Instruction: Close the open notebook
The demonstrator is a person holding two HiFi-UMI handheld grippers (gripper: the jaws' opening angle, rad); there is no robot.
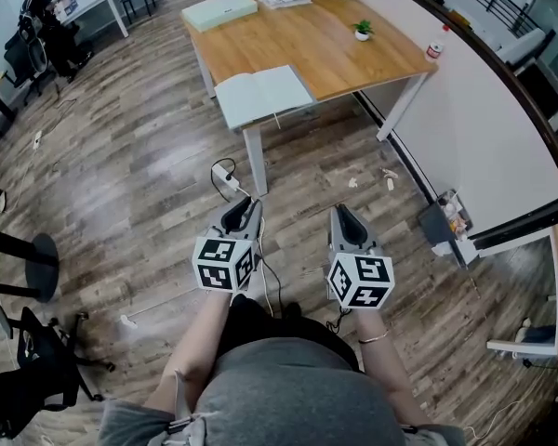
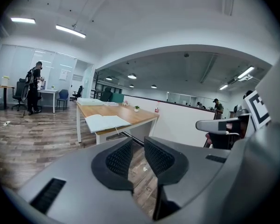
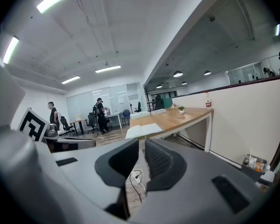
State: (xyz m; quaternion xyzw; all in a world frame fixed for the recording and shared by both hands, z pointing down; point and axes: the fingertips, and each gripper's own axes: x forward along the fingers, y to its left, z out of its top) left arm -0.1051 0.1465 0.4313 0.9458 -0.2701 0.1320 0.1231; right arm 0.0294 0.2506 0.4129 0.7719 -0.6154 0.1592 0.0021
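Grey-brown plank floor, glossy, fills most of the head view. Tabletop: rectangular, warm wood-grain surface on white square-section legs, upper centre of frame. Open notebook: two pale blank pages lying flat at the tabletop's lower-left corner, reaching its edge. Left tool and right tool: grey moulded plastic with ribbed black pads, lower centre of frame over the floor, well apart from the notebook. Each tool's jaws stand narrowly spread, with nothing between them. Potted plant: small, green leaves, white pot, right part of the tabletop.
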